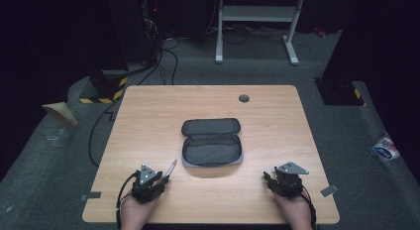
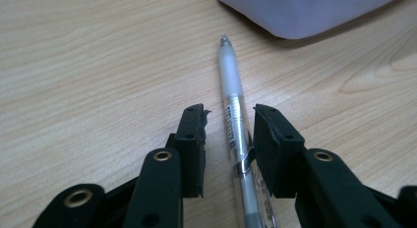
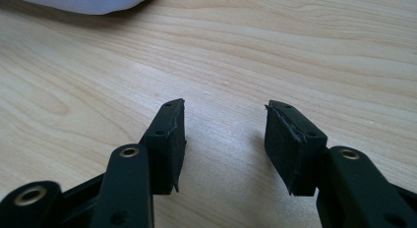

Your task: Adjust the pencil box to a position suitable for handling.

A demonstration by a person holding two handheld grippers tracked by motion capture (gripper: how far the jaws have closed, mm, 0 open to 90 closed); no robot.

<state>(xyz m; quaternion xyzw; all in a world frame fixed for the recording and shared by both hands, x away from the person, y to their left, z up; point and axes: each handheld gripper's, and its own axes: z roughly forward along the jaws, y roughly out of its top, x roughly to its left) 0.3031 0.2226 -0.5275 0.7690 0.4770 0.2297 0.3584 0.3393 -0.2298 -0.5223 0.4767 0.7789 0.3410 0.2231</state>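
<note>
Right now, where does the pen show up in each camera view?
High view: the pen sticks out up and right of the left tongs, lower left of the open pencil case.
Left gripper view: centre, between the two jaws, tip pointing up.
Right gripper view: no pen here.
Shared landmark: the case's pale edge, top right in the left gripper view.

A light wooden desk (image 1: 148,111) with rounded corners carries an open dark grey fabric pencil case (image 1: 211,142) at its middle. A clear plastic pen with a frosted white cap (image 2: 235,115) lies toward the near left corner, just beside the case.
</note>
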